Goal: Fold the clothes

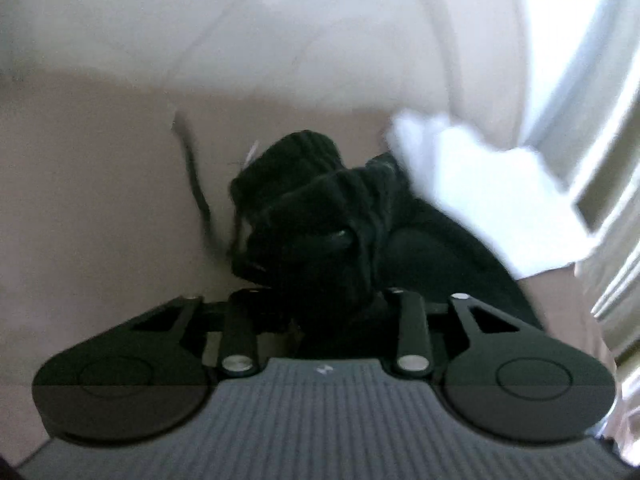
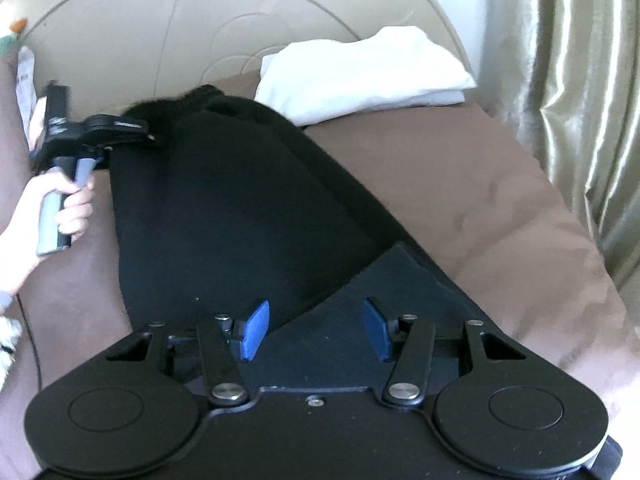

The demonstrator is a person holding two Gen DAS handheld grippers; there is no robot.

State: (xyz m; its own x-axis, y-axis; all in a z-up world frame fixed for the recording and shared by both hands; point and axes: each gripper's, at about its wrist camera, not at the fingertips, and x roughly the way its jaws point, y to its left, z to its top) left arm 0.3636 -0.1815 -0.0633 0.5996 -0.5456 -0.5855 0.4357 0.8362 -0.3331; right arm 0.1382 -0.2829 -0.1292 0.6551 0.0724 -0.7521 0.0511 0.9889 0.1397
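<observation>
Clearly the left hand-held gripper (image 2: 150, 136) pinches the black garment (image 2: 240, 208), while the right hand-held gripper (image 2: 316, 330) gapes wide.

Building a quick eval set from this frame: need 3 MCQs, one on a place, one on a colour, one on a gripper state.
1. Where does the folded white garment lie?
A. Beyond the black garment, near the headboard
B. Under the right gripper
C. In the person's hand

2. What colour are the right gripper's pads?
A. Red
B. Blue
C. Green

3. How does the right gripper stand?
A. Shut on the white garment
B. Shut on the curtain
C. Open, over the black garment

Answers:
1. A: it sits on the brown bed cover past the black garment, against the headboard.
2. B: both pads show blue.
3. C: the pads stand apart with dark cloth between and below them.
</observation>
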